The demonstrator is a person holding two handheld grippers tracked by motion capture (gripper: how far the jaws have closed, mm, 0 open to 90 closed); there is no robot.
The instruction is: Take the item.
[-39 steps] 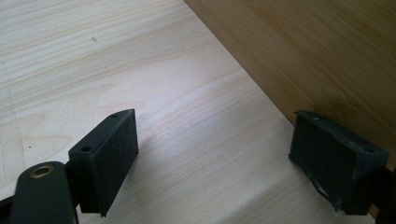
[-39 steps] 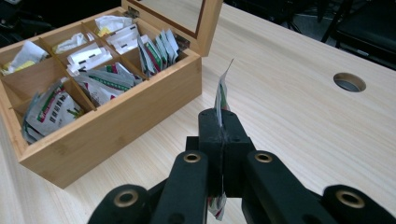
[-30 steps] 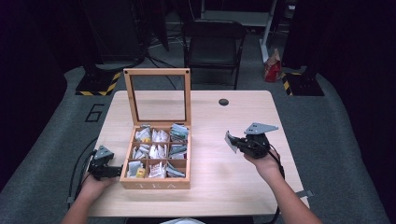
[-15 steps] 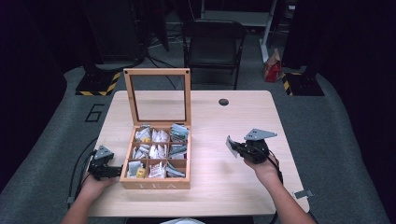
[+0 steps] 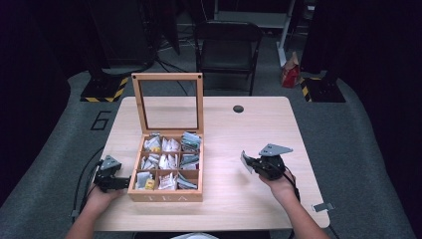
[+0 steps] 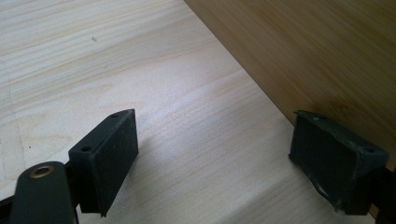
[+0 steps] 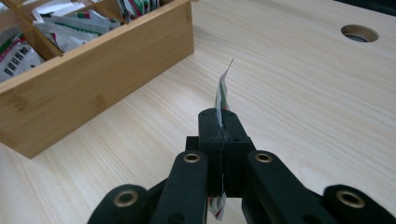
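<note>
A wooden tea box [image 5: 166,194] with its glass lid [image 5: 167,102] raised stands at the table's front left, its compartments full of tea sachets [image 5: 169,162]. My right gripper [image 5: 247,163] hovers right of the box, shut on a thin white sachet [image 7: 221,91] seen edge-on between the pads. The box's side wall [image 7: 93,100] lies to its left in the right gripper view. My left gripper [image 5: 122,182] rests low on the table at the box's left wall [image 6: 303,60], open, with bare tabletop between its pads [image 6: 112,154].
A round cable hole [image 5: 238,108] sits in the light wood table [image 5: 249,129] at the back. A black chair [image 5: 226,47] stands beyond the far edge. A small metal clip [image 5: 319,206] lies near the front right corner.
My right gripper with the sachet has dropped lower and drifted slightly toward the front of the table. The left gripper has stayed by the box.
</note>
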